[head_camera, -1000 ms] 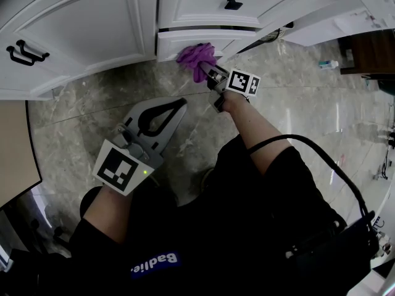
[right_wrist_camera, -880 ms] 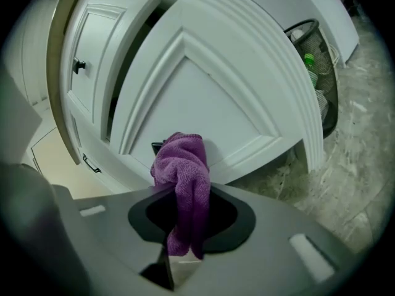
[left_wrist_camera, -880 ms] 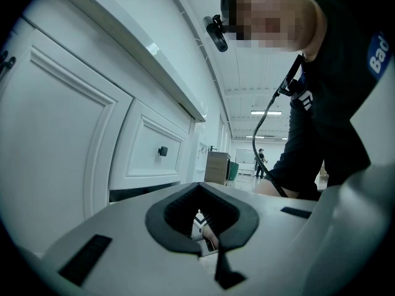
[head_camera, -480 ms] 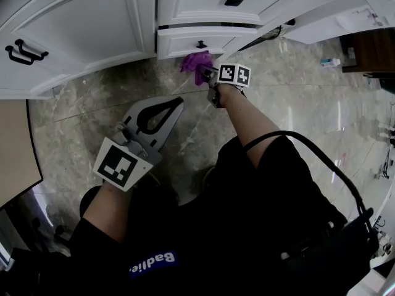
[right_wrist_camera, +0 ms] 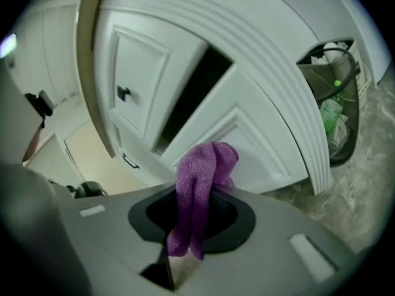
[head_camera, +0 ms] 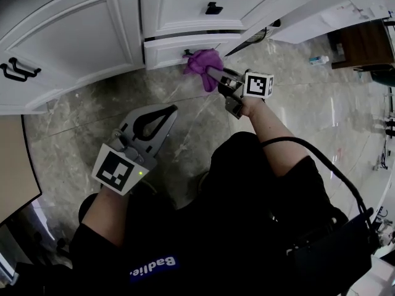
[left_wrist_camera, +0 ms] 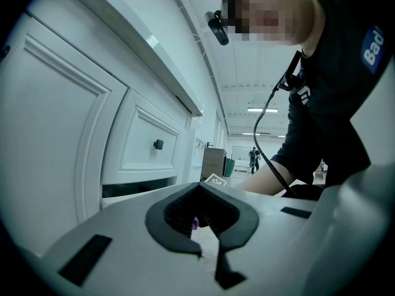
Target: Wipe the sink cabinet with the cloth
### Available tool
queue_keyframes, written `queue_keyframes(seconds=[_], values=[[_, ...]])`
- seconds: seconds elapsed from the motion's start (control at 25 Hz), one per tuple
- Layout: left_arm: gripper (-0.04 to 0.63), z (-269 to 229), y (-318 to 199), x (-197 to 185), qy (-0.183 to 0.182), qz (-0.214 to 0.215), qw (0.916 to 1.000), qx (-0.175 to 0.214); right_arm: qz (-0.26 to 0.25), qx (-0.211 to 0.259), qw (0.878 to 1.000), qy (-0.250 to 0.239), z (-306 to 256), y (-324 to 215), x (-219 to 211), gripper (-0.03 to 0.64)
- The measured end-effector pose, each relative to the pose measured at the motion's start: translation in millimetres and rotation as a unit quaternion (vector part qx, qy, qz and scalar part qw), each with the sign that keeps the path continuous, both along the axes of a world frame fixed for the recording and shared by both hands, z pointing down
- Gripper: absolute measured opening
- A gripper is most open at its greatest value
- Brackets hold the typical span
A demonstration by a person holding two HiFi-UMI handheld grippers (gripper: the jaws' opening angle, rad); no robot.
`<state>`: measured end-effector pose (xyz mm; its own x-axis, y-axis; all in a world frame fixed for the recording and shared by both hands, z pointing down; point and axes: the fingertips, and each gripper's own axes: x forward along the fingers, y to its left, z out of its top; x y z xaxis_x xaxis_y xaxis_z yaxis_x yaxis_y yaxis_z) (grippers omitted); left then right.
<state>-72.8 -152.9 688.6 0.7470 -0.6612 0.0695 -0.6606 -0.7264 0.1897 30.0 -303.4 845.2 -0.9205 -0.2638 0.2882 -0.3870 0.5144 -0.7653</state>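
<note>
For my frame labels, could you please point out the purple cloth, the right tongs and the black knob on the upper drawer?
purple cloth (head_camera: pixel 203 61): head view, middle of the bunched fabric.
right tongs (head_camera: pixel 214 74): head view, tips clamped on the cloth.
black knob on the upper drawer (head_camera: pixel 214 8): head view, centre of the knob.

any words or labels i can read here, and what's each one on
"Badlie": white print on a blue patch on the person's black shirt, head view.
"Bad": the same print, cut off at the picture's edge, left gripper view.
Marker cubes: square patterns only, no words.
Bottle on the floor: label too small to read.
</note>
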Motion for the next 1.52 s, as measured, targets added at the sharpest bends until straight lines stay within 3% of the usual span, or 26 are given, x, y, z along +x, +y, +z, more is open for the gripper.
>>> queue_keyframes(seconds=[0.16, 0.28, 0.52, 0.92, 1.36, 1.52], values=[[0.005, 0.1, -1.0, 6.1, 0.001, 0.005, 1.0, -0.001, 0.039, 0.067, 0.993, -0.09, -55.0, -14.5, 12.9, 0.078], [0.005, -1.1, -1.2, 12.4, -0.001, 0.014, 0.9999, 0.002, 0.085, 0.074, 0.988, -0.102, -48.4, -35.7, 22.3, 0.077], [0.005, 2.7, 3.9, 18.3, -0.004, 0.022, 0.9997, -0.004, 0.165, -0.007, 0.986, -0.012, 36.6, -56.5, 39.2, 0.078], [0.005, 2.8, 10.5, 15.1, -0.002, 0.019, 0.9998, -0.01, 0.147, -0.059, 0.975, 0.158, 128.4, -44.2, 44.5, 0.078], [0.005, 5.1, 5.0, 31.4, -0.005, 0.041, 0.9991, -0.002, 0.107, -0.094, 0.97, 0.199, 141.4, -16.1, 62.8, 0.078], [0.005, -16.2, -0.8, 40.0, 0.031, 0.04, 0.9987, 0.003, 0.129, -0.112, 0.962, 0.211, 132.5, -2.4, 85.0, 0.077]])
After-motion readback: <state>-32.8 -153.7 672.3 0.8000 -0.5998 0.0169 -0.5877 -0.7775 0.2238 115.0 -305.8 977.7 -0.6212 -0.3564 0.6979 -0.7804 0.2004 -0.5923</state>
